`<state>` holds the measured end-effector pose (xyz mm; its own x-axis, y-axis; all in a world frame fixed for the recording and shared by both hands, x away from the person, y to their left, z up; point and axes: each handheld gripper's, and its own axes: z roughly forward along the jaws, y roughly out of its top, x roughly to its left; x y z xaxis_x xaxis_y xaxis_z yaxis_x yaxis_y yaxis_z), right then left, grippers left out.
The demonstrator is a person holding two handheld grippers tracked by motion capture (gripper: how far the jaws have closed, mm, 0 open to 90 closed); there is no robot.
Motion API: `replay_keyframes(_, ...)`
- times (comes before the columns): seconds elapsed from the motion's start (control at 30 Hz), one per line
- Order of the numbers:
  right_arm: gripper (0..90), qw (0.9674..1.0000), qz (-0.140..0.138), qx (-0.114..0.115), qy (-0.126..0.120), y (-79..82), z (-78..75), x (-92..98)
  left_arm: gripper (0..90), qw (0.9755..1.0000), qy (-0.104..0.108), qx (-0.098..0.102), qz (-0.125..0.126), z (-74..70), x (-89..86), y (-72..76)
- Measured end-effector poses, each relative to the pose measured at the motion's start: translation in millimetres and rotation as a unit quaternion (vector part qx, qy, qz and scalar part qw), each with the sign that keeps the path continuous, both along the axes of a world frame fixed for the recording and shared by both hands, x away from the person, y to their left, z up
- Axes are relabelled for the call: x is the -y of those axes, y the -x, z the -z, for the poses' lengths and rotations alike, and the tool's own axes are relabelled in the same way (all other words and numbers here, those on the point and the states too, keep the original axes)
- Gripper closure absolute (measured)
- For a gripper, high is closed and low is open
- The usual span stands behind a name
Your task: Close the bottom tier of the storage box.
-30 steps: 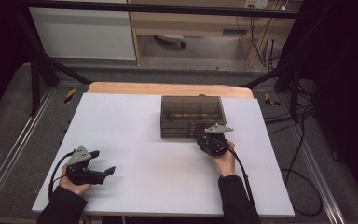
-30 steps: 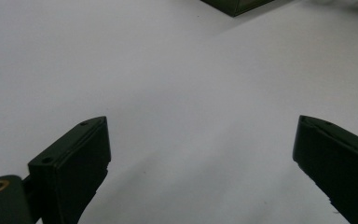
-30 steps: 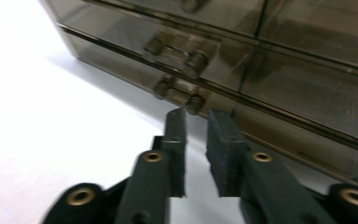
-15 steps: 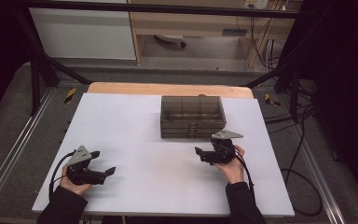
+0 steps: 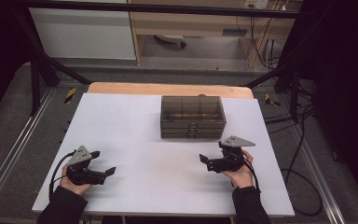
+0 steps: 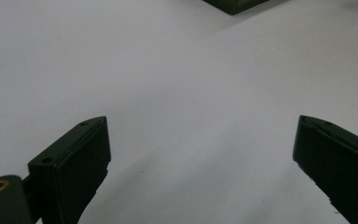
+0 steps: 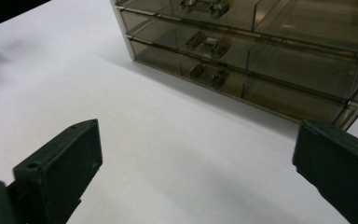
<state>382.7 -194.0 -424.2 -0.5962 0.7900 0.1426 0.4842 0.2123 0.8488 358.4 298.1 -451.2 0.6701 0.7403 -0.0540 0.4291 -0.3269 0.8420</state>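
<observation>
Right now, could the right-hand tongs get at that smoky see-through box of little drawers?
Probably yes. The right tongs are open and empty, and only bare white table lies between them and the smoky transparent plastic drawer box. Its drawer fronts face them, all shut.

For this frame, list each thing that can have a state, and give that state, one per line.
Drawer box: upright on the white table, all three drawers pushed in.
Left tool: open, holding nothing, low over the table near its front left.
Right tool: open, holding nothing, in front of the drawer box and apart from it.
</observation>
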Motion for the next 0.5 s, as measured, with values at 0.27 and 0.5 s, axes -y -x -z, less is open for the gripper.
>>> replay_keyframes(0.27,0.7,0.9999,-0.009,0.003,-0.005,12.5,4.0,14.8,4.3,1.0000,0.000,0.000,0.000,-0.1,0.1,0.1)
replay_keyframes(0.5,0.7,1.0000,-0.007,0.005,0.000,20.4,9.9,28.3,4.3,1.0000,0.001,0.000,0.000,-0.3,0.4,0.6)
